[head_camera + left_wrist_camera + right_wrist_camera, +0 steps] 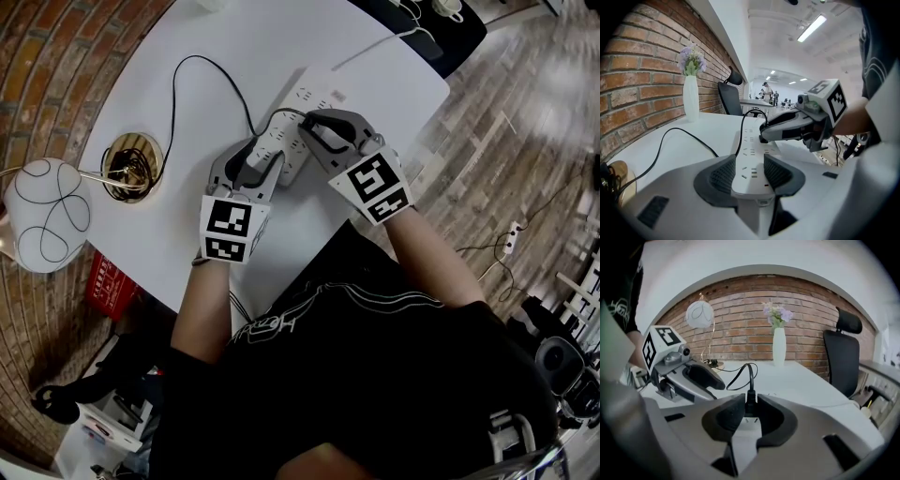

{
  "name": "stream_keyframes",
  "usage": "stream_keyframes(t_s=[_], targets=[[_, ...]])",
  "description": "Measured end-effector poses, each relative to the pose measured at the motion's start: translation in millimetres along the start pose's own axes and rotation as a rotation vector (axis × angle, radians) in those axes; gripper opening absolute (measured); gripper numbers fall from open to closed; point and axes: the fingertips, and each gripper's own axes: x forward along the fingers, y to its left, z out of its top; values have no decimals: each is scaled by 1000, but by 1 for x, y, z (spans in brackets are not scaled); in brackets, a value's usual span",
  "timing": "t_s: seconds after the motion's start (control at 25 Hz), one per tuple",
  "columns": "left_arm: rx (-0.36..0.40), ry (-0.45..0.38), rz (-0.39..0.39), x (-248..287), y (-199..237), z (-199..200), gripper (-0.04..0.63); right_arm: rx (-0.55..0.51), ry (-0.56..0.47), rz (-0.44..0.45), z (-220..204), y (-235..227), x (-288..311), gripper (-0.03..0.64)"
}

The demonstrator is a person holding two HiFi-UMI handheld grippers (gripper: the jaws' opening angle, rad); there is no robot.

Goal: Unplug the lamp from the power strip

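A white power strip lies on the white table. My left gripper is shut on the strip's near end, its pads pressed against both long sides. The lamp's black plug is pinched in my right gripper, which sits over the strip. Two thin prongs show just under the plug, above the strip's top face. The black cord loops back to the lamp's gold base, and the white globe shade hangs off the table's left edge.
A white vase with purple flowers stands by the brick wall. A black office chair is beyond the table. The strip's own white cable runs to the far right corner. The table edge is close to my body.
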Motion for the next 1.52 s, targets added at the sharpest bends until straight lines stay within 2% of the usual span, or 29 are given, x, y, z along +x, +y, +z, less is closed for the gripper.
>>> stream_keyframes(t_s=[0.08,0.16,0.28,0.36,0.44,0.52,0.68,0.76,0.92,1.0,1.12,1.16,1.28,1.32,1.36,1.4,1.52], targets=[[-1,1,-1,0,0,-1,187,-113,20,-37,1,3,1,60],[-3,-3,0,0,1,0,187,-184,35,-65,1,5,2,60],[-3,-5,3,0,0,1,187,-207,43,-70,0,6,1,60],[2,-6,6,0,-1,1,187,-110,23,-34,-1,4,0,60],[5,-5,6,-1,0,1,187,84,-18,17,-4,-2,-1,60],[5,-1,0,-1,0,2,187,217,-50,49,-4,-7,-2,60],[2,-8,-6,-1,0,1,187,285,-74,61,-3,-9,-2,61],[1,-10,-5,-1,0,1,187,216,-56,36,-1,-6,-2,60],[0,-9,-7,0,-1,2,187,-99,20,-50,5,3,-2,57],[-3,-10,-6,-1,-1,1,187,-179,36,-74,5,6,-2,57],[-1,-9,-5,-1,-1,1,187,-171,35,-67,4,6,-2,57],[1,-7,-5,-1,-1,1,187,-119,23,-50,4,5,-2,55],[0,-4,-5,0,0,1,189,161,-48,16,0,-6,-3,54],[-1,-3,-6,-1,0,1,189,218,-66,26,-1,-8,-3,54],[-1,-2,-6,-1,0,0,189,231,-71,27,0,-8,-4,53],[-2,-1,-6,-1,0,0,189,202,-62,19,2,-7,-4,52],[-4,-4,-4,0,1,0,189,-35,-6,-40,9,2,-4,44]])
